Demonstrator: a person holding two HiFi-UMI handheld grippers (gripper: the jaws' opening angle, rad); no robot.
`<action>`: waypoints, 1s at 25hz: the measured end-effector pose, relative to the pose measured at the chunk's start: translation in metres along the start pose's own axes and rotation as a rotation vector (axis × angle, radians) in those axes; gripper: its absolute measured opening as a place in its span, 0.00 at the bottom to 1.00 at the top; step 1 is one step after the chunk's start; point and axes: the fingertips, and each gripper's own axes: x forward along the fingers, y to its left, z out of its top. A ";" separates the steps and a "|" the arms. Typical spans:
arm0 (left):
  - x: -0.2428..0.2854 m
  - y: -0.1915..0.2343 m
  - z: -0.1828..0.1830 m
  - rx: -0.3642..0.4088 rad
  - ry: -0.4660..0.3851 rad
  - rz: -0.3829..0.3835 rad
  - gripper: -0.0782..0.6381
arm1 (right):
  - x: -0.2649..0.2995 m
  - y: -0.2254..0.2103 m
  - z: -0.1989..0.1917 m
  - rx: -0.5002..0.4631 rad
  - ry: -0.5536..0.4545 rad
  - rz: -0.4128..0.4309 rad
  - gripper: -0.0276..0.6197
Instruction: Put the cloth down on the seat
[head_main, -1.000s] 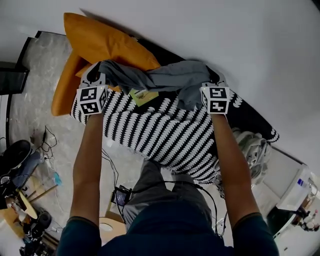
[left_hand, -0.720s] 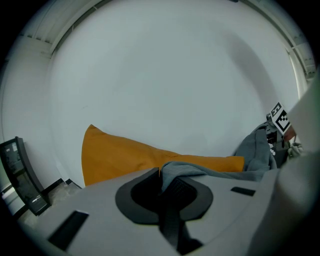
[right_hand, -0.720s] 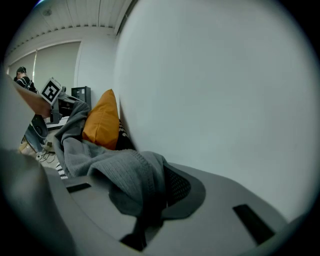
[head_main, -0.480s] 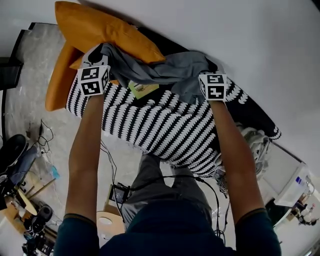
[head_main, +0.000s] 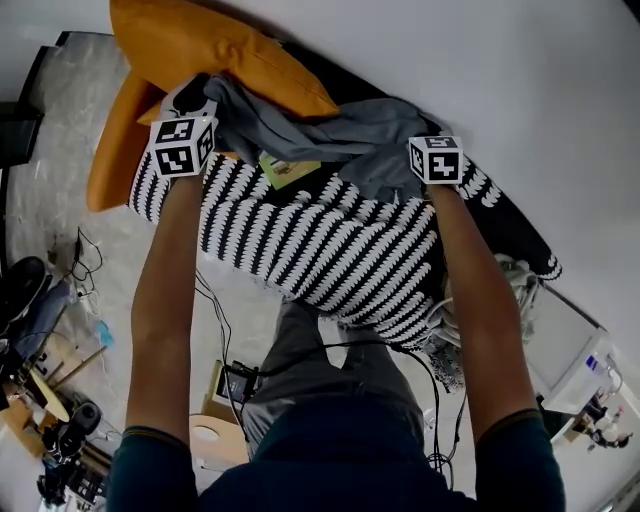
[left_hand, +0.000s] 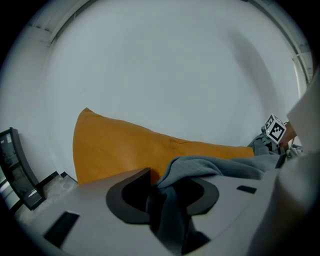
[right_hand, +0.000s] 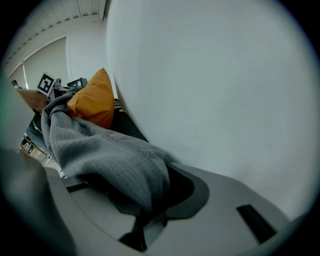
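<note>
Over striped seat (head_main: 320, 255), both arms outstretched; left tool (left_hand: 169, 196), right tool (right_hand: 149, 199) opening, grey cloth (head_main: 345, 140) between jaws.

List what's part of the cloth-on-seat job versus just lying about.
Job: grey cloth, striped seat, left gripper and right gripper, both opening with cloth between their fingers.
Lying about: orange cushion, green card, floor cables.

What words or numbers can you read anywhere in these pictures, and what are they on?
No text here can be read.
Green and yellow card lying on the striped seat: some print, too small to read.
Left marker cube and right marker cube: black-and-white square patterns only, no letters or numbers.
</note>
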 end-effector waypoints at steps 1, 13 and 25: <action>-0.005 0.001 -0.002 -0.002 0.006 0.001 0.28 | -0.002 0.000 0.000 -0.006 0.006 0.012 0.13; -0.099 0.000 -0.063 0.019 0.115 0.012 0.33 | -0.055 0.024 -0.053 -0.059 0.118 0.162 0.38; -0.173 -0.056 -0.098 0.080 0.273 -0.129 0.46 | -0.119 0.037 -0.078 -0.046 0.080 0.169 0.38</action>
